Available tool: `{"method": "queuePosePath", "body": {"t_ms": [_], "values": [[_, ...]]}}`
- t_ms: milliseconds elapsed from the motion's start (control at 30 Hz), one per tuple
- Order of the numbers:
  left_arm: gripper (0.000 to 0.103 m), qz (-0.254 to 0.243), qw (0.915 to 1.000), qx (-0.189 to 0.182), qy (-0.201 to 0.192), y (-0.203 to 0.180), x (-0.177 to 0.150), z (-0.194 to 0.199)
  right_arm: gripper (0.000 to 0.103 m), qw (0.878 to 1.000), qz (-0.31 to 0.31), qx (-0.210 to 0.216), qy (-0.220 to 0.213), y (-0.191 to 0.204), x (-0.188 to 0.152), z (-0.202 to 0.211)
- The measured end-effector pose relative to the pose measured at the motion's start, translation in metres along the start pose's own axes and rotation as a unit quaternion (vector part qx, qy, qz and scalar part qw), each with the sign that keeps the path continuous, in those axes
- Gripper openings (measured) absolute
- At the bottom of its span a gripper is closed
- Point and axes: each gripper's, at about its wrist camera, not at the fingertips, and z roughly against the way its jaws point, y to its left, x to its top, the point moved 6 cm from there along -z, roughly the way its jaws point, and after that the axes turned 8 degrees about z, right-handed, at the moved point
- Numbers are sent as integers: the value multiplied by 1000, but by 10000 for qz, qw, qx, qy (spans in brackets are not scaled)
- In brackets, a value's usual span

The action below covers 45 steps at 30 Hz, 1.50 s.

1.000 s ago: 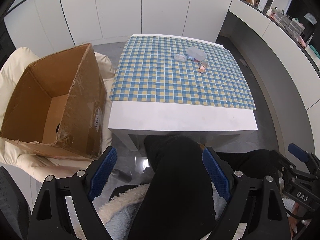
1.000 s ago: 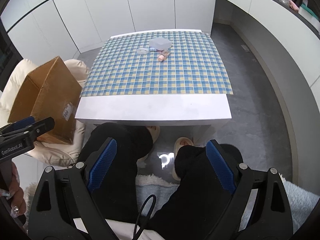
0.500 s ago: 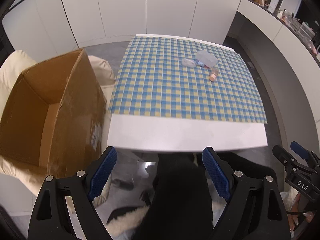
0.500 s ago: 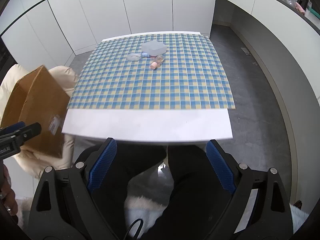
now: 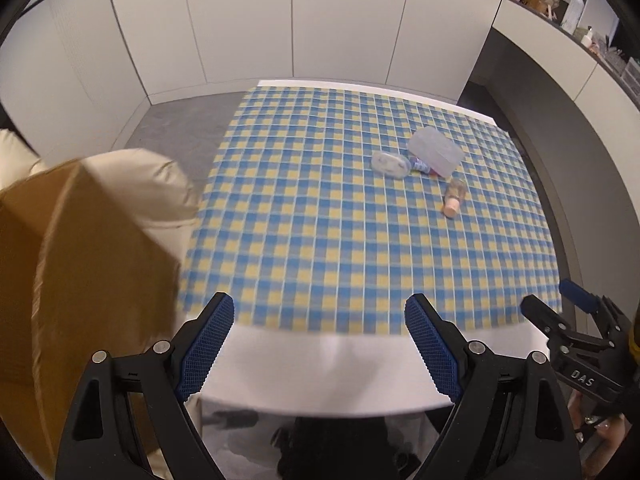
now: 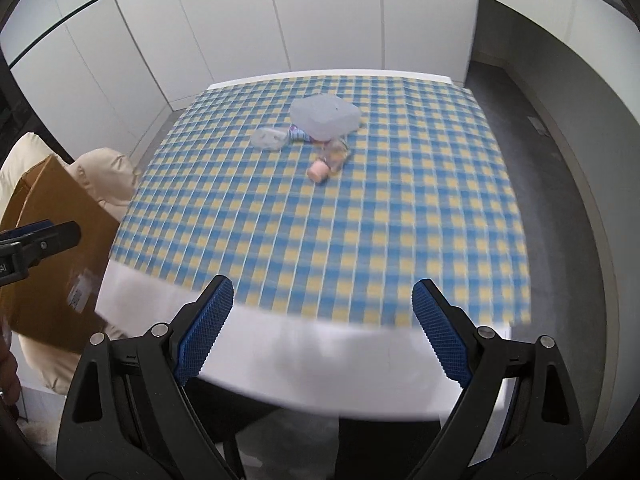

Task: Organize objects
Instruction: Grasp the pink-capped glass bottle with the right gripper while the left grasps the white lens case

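On the blue-and-yellow checked tablecloth (image 5: 340,216) (image 6: 360,208) lie a translucent plastic box (image 5: 435,150) (image 6: 325,116), a small clear lidded container (image 5: 390,163) (image 6: 270,138), a small bottle with a pink cap (image 5: 454,198) (image 6: 326,163) on its side, and a colourful item partly hidden under the box. My left gripper (image 5: 320,320) is open above the table's near edge, nothing between its blue pads. My right gripper (image 6: 323,300) is open too, empty, also over the near edge. All the objects lie far ahead of both.
An open cardboard box (image 5: 80,264) (image 6: 52,256) sits on a cream cushioned seat (image 5: 160,184) left of the table. White cabinets stand behind. A curved counter (image 5: 568,40) with clutter runs along the right. The person's dark legs are under the table edge.
Both grippers moved forward and down toward the table; the table fills more of each view, the legs and floor have mostly dropped out of sight. Both stayed open.
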Motion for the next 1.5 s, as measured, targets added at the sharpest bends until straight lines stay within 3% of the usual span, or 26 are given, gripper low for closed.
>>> {"method": "queuePosePath", "body": {"t_ms": [167,367,600,767,833,867,900,1033,1233,1467,1500], "values": [[88,-48,9999,-16,103,-22,25,-38,93,9995,231,-202,91,-13,24,-49],[88,-239,9996,-5,130,-48,49,-72,93,9952,951,-206,63,-12,45,-104],[88,-392,9990,61,217,-66,63,-103,93,9837,1785,125,-198,-19,70,-150],[88,-363,9987,9,371,-72,65,-124,93,9727,2302,42,-281,-15,86,-173],[88,-316,9984,-43,468,-74,66,-132,78,9664,2541,83,-366,-7,91,-177],[88,-283,9983,-98,505,-75,67,-135,65,9632,2654,99,-418,-2,94,-177],[88,-261,9982,-128,526,-76,67,-138,65,9619,2700,80,-425,2,95,-179],[88,-272,9977,-175,597,-85,73,-158,65,9712,2310,196,-554,-2,93,-169],[88,-307,9970,-278,660,-111,87,-194,64,9951,914,109,-350,-36,89,-165],[87,-403,9986,55,331,-135,114,-229,64,9995,245,-54,-175,-65,75,-159],[80,-408,9989,57,203,-136,118,-229,64,9996,212,-68,-172,-66,74,-158]]}}
